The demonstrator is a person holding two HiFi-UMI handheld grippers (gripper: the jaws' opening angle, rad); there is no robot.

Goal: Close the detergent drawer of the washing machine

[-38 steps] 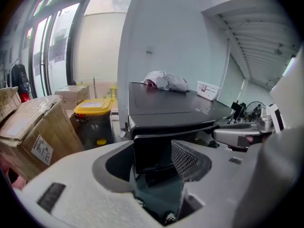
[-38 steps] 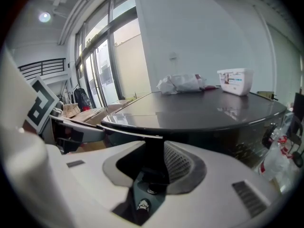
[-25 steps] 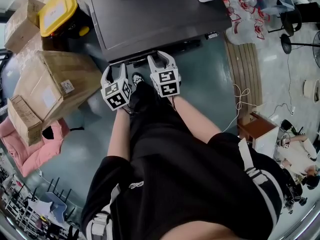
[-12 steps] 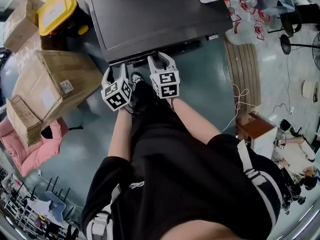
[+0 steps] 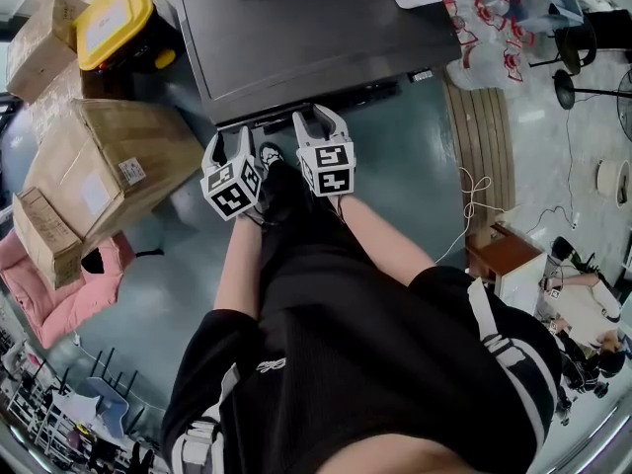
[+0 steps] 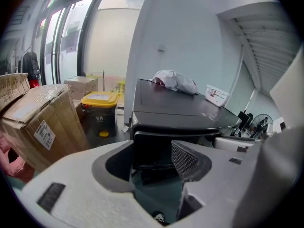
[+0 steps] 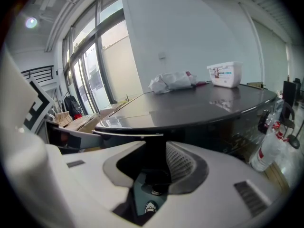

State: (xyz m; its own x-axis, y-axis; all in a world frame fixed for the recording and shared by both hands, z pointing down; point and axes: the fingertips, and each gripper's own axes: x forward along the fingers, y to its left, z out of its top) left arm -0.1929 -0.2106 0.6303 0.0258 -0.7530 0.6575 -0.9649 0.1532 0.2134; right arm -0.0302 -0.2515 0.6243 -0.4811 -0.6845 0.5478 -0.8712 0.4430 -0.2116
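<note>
Nothing has shifted since a second ago. Your washing machine (image 5: 316, 28) fills twelve o'clock. At nine lies a taped cardboard box (image 5: 109, 161), at eleven a yellow-lidded bin (image 5: 117, 18), both closed. The dark detergent drawer (image 6: 151, 148) sits at the machine's front edge, just beyond your left gripper's (image 5: 227, 134) spread, empty jaws. Your right gripper (image 5: 318, 117) gapes empty too.

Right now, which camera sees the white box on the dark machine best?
The right gripper view: the white box stands side-on, whole, lid and label showing. The left gripper view shows it small and far off. The head view sees only its top, cut by the picture's edge.
</note>
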